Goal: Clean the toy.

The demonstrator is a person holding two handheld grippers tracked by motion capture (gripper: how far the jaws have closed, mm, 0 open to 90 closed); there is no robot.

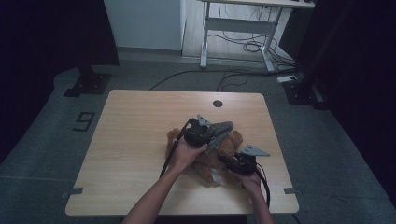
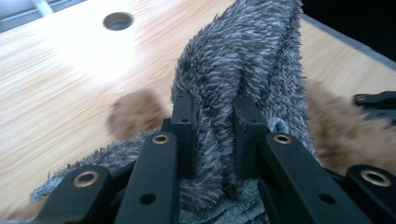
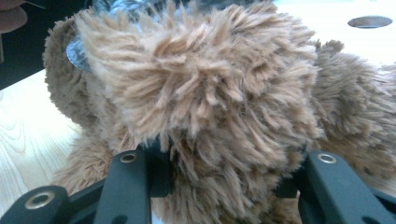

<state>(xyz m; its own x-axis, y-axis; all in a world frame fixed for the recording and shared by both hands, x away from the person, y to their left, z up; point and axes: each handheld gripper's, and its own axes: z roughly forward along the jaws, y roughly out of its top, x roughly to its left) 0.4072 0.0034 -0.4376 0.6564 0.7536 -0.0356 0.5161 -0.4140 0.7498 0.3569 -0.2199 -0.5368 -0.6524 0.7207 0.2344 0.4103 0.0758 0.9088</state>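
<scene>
Two grippers work one brown plush teddy bear [image 1: 219, 154] lying right of table centre, long axis running 10-to-4 o'clock: left gripper [image 2: 215, 135] clamps its grey fuzzy scarf [image 2: 243, 70], right gripper [image 3: 224, 172] pinches brown fur.

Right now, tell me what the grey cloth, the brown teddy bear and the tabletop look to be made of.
Grey cloth: plush fleece, probably synthetic; short, dense, flecked pile.
Brown teddy bear: long-pile faux fur, shaggy tufts; stuffing can't be seen.
Tabletop: pale wood or wood-look laminate, smooth, grain lines, slight sheen.
</scene>
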